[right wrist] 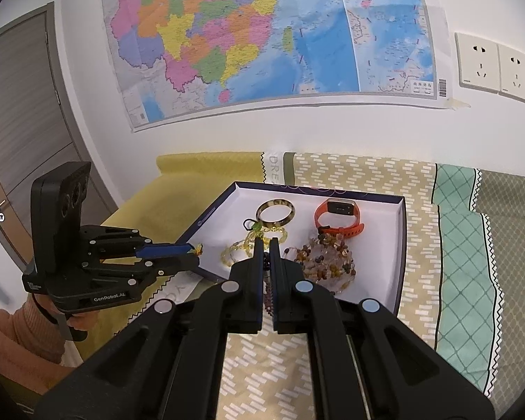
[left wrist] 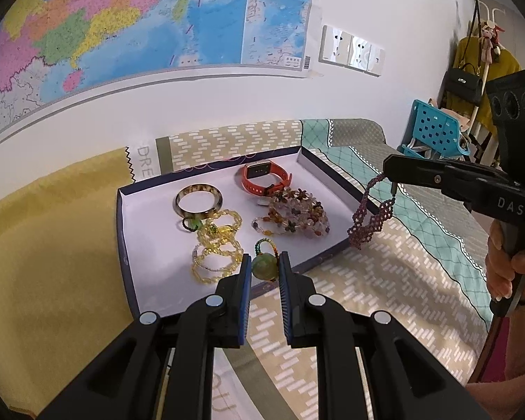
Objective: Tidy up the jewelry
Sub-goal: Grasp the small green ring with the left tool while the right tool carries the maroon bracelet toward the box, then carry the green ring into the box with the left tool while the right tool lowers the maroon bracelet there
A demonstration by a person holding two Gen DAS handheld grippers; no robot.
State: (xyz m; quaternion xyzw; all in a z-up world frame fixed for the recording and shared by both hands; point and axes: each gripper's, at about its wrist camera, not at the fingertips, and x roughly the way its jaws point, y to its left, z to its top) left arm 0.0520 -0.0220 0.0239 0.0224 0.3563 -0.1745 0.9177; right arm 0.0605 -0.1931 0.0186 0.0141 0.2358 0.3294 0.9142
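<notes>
Dangling from the right hand-held gripper [left wrist: 393,175], a dark purple beaded bracelet [left wrist: 367,215] hangs just past the right rim of the shallow box [left wrist: 122,231], above the patterned bedspread [left wrist: 385,280]; the jaws are pinched tight on its top. The left hand-held gripper [left wrist: 265,266] sits at the box's near edge, its blue pads [left wrist: 243,280] narrowly apart with a green bead pendant [left wrist: 264,265] between them; whether the pads actually grip it cannot be told. Inside the box lie a mottled bangle [left wrist: 198,200], an orange watch [left wrist: 264,176], yellow bead bracelets [left wrist: 217,245] and a heap of mixed-stone beads [left wrist: 297,215].
</notes>
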